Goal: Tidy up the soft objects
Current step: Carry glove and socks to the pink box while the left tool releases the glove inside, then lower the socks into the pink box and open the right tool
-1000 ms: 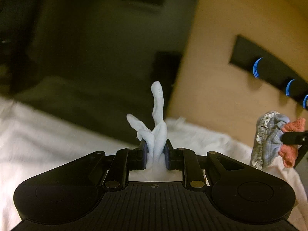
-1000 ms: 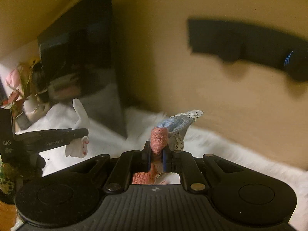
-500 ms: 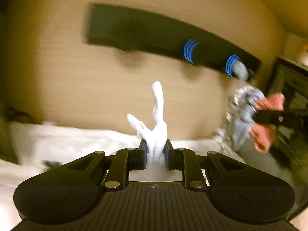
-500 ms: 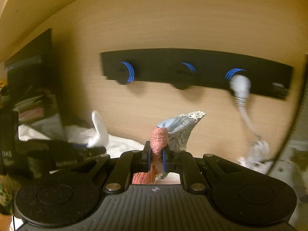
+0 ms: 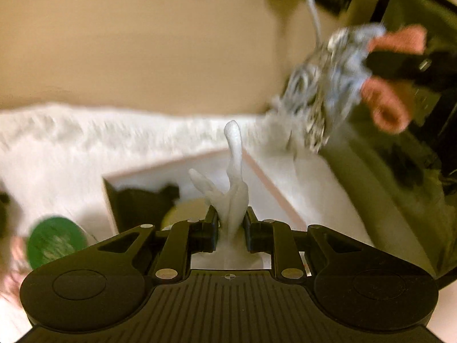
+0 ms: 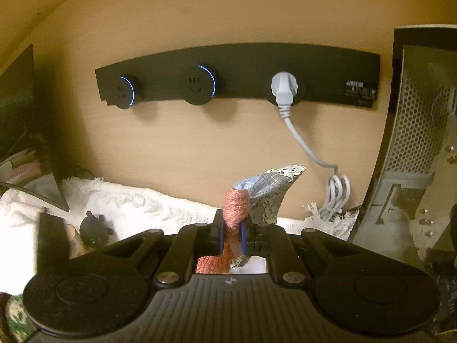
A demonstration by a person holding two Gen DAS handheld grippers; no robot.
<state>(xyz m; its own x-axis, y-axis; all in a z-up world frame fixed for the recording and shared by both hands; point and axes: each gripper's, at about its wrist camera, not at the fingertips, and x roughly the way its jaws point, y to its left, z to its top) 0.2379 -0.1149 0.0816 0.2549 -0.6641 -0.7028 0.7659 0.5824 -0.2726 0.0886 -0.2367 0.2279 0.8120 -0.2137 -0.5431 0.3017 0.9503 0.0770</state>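
Wood wall behind; white cloth (image 5: 232, 200) btwn left jaws.

The left gripper (image 5: 230, 223) and right gripper (image 6: 231, 230) share a matte black build: ribbed central deck, round domed side housings, angled link arms with silver screws, and a small crosshair mark. The right fingers (image 6: 220, 235) carry blue pads.

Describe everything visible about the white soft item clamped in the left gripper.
The white soft item looks like thin, limp knit fabric, bunched where the left gripper pinches it between both fingers. Above the grip it splits into two floppy lobes: a long one standing nearly upright, and a shorter one leaning left. More of it hangs below the fingers. It is held in the air above a white box and touches nothing else visible. Motion blur hides finer texture.
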